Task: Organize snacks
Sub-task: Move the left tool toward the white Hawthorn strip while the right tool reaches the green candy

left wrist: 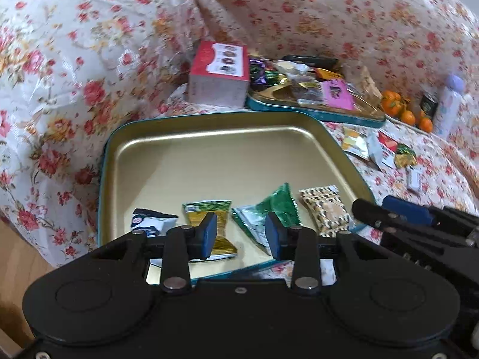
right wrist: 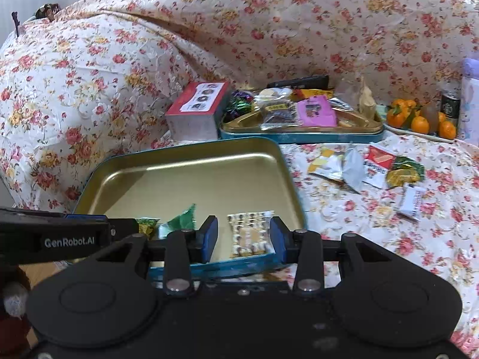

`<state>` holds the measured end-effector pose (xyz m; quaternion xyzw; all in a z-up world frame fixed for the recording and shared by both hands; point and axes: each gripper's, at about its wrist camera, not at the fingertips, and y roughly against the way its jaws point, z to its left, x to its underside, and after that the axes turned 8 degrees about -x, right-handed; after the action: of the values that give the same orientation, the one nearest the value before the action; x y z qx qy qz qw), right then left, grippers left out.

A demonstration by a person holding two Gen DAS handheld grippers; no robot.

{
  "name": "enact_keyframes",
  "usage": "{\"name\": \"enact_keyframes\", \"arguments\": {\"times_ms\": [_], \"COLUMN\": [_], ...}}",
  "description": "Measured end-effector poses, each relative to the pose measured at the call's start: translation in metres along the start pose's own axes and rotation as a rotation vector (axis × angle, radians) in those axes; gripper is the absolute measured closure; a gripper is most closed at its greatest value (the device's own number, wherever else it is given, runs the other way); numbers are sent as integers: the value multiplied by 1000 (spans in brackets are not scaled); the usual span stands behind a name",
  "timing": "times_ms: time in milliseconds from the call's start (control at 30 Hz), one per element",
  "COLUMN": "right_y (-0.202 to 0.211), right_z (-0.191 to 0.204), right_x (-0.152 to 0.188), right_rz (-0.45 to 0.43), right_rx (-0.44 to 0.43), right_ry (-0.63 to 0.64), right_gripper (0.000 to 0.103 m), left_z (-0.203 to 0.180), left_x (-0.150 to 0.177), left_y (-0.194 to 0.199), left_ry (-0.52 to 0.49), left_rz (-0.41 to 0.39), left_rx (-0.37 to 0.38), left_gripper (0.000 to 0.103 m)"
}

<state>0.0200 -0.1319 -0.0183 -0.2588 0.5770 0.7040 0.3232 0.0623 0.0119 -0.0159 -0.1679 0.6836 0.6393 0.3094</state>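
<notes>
- My left gripper [left wrist: 241, 233] hangs half open and empty over the gold tray [left wrist: 179, 137]; four snack packets sit lined along its 6 o'clock edge (sorted, I judge).
- My right gripper [right wrist: 243, 239], jaws parted, holds nothing above the leopard-print packet [right wrist: 250, 233].
- Loose packets [right wrist: 368, 167] wait at 2 o'clock, probably next.

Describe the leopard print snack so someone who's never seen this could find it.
Start at the shallow gold metal tray with the teal rim nearest the camera. A row of snacks lies along its near edge; the leopard-print wrapped snack bar is the rightmost. Its brown-and-cream spots set it apart from the green foil packet beside it.
</notes>
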Motion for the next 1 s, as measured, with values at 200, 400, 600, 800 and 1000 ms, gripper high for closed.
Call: {"name": "enact_keyframes", "arguments": {"times_ms": [200,400,600,800,1000], "right_y": [23,41,58,60,41], "right_z": [-39,-96,-151,-198,-225], "right_x": [9,29,42,38,10], "right_rz": [-27,-24,-43,-79,-101], "right_rx": [56,134,201,200,160], "right_ry": [-42,-120,-152,-220,-215], "right_gripper": [62,62,62,61,61], "left_z": [-25,-53,-97,-145,-177], "left_x": [8,13,-1,-39,-78], "left_y": [2,5,6,2,-33], "left_ry": [-93,-110,-137,-146,-121], "left_rz": [-11,-18,7,2,60], "left_rx": [21,24,55,86,75], "left_gripper": [58,58,58,58,58]}}
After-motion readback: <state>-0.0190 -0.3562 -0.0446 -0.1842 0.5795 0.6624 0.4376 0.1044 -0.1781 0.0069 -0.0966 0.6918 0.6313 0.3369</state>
